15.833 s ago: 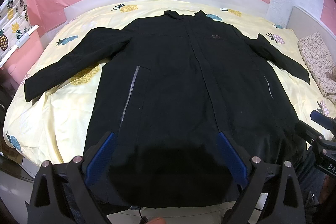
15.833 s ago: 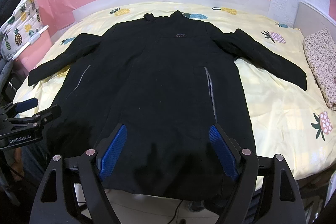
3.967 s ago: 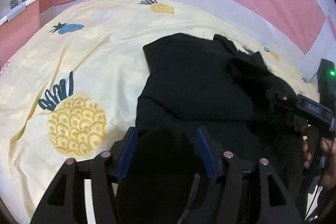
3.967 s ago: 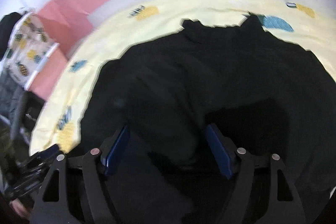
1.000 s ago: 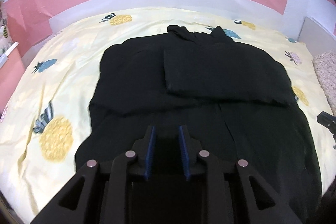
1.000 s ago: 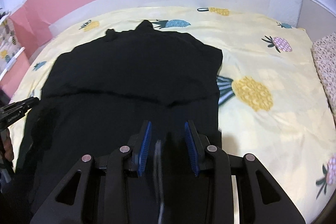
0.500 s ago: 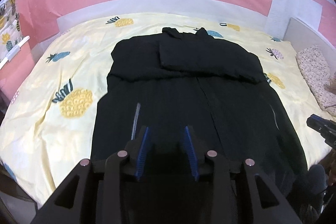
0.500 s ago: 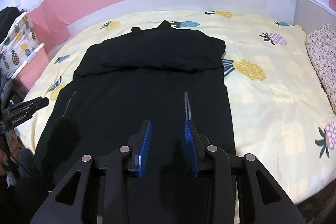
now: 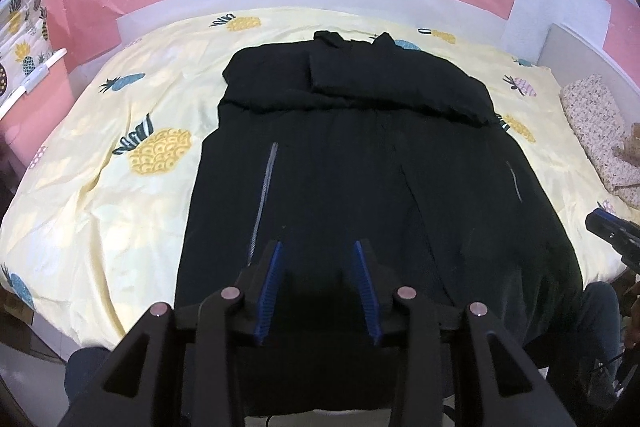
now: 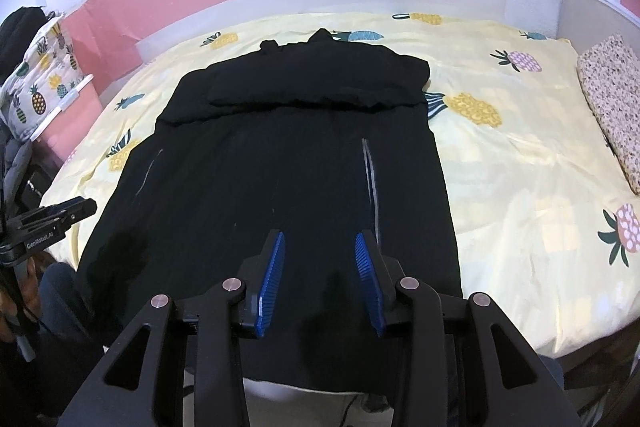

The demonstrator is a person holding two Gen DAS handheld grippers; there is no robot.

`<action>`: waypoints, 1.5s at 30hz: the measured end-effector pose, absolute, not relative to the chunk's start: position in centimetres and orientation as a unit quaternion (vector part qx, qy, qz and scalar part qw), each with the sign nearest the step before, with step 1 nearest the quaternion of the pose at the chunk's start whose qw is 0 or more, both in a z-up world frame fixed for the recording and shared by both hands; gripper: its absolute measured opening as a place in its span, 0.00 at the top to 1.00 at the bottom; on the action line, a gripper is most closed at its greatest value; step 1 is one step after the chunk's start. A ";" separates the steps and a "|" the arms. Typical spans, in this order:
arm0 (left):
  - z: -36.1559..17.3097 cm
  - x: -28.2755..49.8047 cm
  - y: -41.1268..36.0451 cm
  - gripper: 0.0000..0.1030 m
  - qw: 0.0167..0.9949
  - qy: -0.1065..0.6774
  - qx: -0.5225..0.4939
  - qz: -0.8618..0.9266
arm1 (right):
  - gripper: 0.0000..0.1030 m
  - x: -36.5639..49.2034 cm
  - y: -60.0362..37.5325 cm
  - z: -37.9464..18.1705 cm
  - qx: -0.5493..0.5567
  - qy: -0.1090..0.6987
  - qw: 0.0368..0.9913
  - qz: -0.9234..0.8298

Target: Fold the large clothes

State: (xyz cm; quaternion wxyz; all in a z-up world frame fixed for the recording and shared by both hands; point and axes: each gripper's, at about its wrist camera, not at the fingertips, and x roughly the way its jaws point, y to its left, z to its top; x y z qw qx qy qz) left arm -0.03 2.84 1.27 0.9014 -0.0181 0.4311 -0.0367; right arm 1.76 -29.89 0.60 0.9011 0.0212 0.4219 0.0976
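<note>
A large black coat [image 9: 360, 167] [image 10: 288, 167] lies flat on the bed, collar at the far end. Both sleeves [image 9: 396, 87] [image 10: 316, 87] are folded across its chest. My left gripper [image 9: 318, 245] hovers over the coat's lower left part beside a pocket zip [image 9: 264, 187]. Its jaws are opening and no cloth is between them. My right gripper [image 10: 319, 234] hovers over the lower right part near the other zip [image 10: 370, 179]. Its jaws are opening too, with nothing pinched. Each gripper shows at the edge of the other's view [image 9: 612, 231] [image 10: 52, 219].
The yellow pineapple-print sheet [image 9: 120, 207] [image 10: 520, 187] covers the bed. A floral pillow [image 9: 592, 131] [image 10: 612, 107] lies at the right edge. A pineapple-print fabric rack [image 10: 40, 95] stands left. Pink wall behind. A person's legs [image 9: 592, 327] are at the near bed edge.
Both grippers have drawn back from the folded sleeves toward the coat's hem, so the whole coat and bed edge now show. Both pairs of jaws stand wider apart.
</note>
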 end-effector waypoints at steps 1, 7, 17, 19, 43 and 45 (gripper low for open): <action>1.2 -0.2 3.0 0.58 0.901 0.432 -0.019 -0.036 | 0.61 1.6 -29.9 0.5 0.021 0.422 0.901 0.098; 0.5 -0.4 3.8 0.53 0.900 0.435 -0.022 -0.024 | 0.53 1.7 -30.5 0.0 0.027 0.428 0.899 0.095; -0.8 0.2 5.1 0.50 0.894 0.447 -0.022 -0.009 | 0.53 2.2 -32.7 -2.0 0.045 0.450 0.889 0.071; -1.2 0.4 5.5 0.48 0.893 0.449 -0.021 -0.004 | 0.53 2.4 -33.5 -2.6 0.051 0.456 0.886 0.065; -8.6 1.6 13.6 0.33 0.835 0.540 -0.107 0.007 | 0.43 3.6 -40.7 -9.5 0.166 0.565 0.806 0.062; -8.9 0.9 13.6 0.32 0.829 0.545 -0.121 -0.004 | 0.43 3.3 -40.9 -9.5 0.172 0.568 0.802 0.070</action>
